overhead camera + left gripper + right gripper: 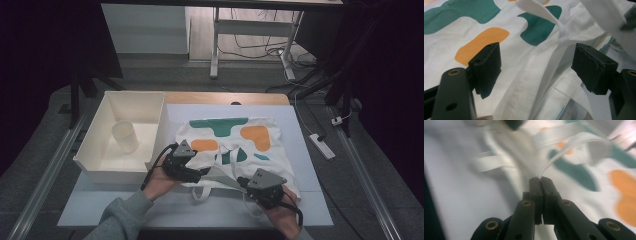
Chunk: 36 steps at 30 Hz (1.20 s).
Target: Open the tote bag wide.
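On the light mat (305, 150) in front of me lies the white tote bag (260, 155) with green and orange blobs, flat, roughly centre table, just right of the white bin (150, 107) that has a small white cup (125, 136) standing in it. My right gripper (540, 179) is clenched on a bag handle (564, 151): jaws pressed together, strap edge pinched at the tips and arcing away over the print. High view puts that gripper (250, 186) at the bag's near edge. My left gripper (536, 62) is released, jaws wide apart, white fabric folds lying between them, pads not pressing on anything; it sits at the bag's near-left corner (192, 167). Right gripper view is blurred.
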Motion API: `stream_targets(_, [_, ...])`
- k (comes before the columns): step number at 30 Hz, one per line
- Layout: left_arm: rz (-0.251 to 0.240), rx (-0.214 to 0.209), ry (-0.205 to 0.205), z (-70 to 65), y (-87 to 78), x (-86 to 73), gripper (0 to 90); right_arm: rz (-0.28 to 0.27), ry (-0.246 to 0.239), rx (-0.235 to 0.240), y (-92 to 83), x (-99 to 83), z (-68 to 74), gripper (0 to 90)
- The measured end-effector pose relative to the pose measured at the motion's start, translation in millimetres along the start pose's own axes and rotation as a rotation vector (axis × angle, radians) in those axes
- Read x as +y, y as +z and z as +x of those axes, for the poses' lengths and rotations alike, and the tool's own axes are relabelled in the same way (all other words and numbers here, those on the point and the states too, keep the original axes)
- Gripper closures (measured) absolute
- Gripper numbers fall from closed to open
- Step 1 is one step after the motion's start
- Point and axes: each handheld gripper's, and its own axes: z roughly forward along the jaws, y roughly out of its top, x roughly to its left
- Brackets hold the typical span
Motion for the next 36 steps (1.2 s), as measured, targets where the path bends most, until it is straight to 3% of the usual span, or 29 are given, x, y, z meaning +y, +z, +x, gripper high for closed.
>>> stream_targets(3, [0.001, -0.004, -0.003, 0.0, 0.4, 0.0, 23.5, -0.012, 0.015, -0.049, -3.3, 1.2, -18.9, 88.9])
stream_targets(8, [-0.002, -0.006, -0.009, 0.9, 0.2, 0.1, 23.5, -0.020, 0.050, -0.084, -1.1, 3.1, -44.9, 88.9])
stream_targets(18, [-0.002, -0.009, -0.014, 1.3, 0.0, 0.0, 23.6, -0.033, 0.066, -0.125, 8.5, 11.3, -73.8, 88.8])
stream_targets(24, [-0.006, -0.012, -0.009, 0.8, 0.0, 0.3, 23.6, -0.025, 0.098, -0.189, 23.2, 13.1, -107.7, 88.8])
stream_targets(25, [-0.004, -0.012, -0.010, 0.9, 0.4, 0.3, 23.6, -0.025, 0.098, -0.189, 23.2, 13.1, -107.7, 88.8])
stream_targets(28, [-0.003, -0.013, -0.009, 0.6, 0.7, 0.3, 23.6, -0.026, 0.135, -0.218, 30.7, 12.0, -131.1, 88.8])
stream_targets(36, [0.000, -0.012, -0.009, -0.2, 1.3, 0.2, 23.6, -0.043, 0.204, -0.278, 34.5, 6.4, -170.5, 88.7])
